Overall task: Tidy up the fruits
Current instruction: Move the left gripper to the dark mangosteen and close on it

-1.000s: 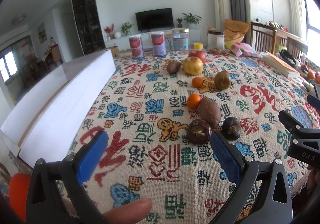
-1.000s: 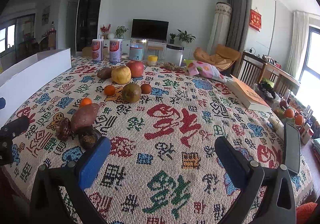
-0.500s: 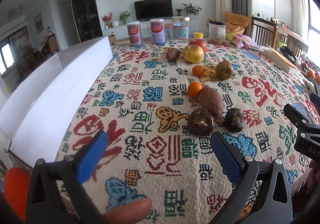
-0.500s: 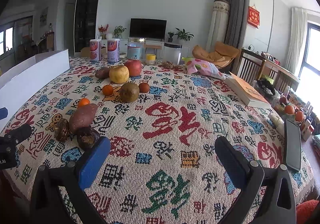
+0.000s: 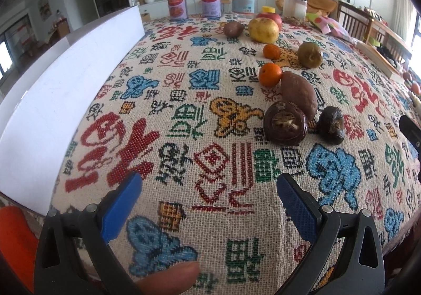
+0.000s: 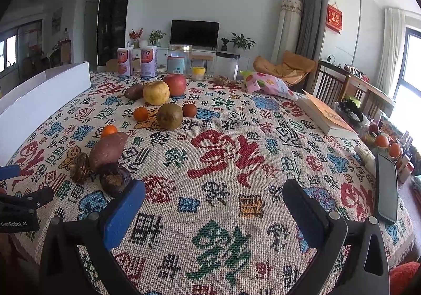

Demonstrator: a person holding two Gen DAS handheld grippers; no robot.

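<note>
Fruits lie in a loose line on the patterned woven tablecloth (image 5: 184, 116). Only the right wrist view shows the small reddish round fruit (image 6: 189, 110), perhaps a plum, behind the brownish-green pear (image 6: 170, 116). Both the left gripper (image 5: 208, 189) and right gripper (image 6: 213, 196) hover with fingers spread, empty.

Daylight fills the room, coming mainly from the tall window (image 6: 410, 79) at the right edge of the right wrist view, where the pane is blown out to white. The patterned woven cloth on the desk (image 5: 200, 116) is evenly lit and sharp, and the dark brown round fruit (image 5: 285, 121) casts only a short soft shadow. Both views bulge with strong fisheye distortion and fall to black in the corners. The long white cardboard box wall (image 5: 65, 84) curves and looks slightly washed out. A fingertip (image 5: 168, 279) at the bottom edge is blurred.
</note>
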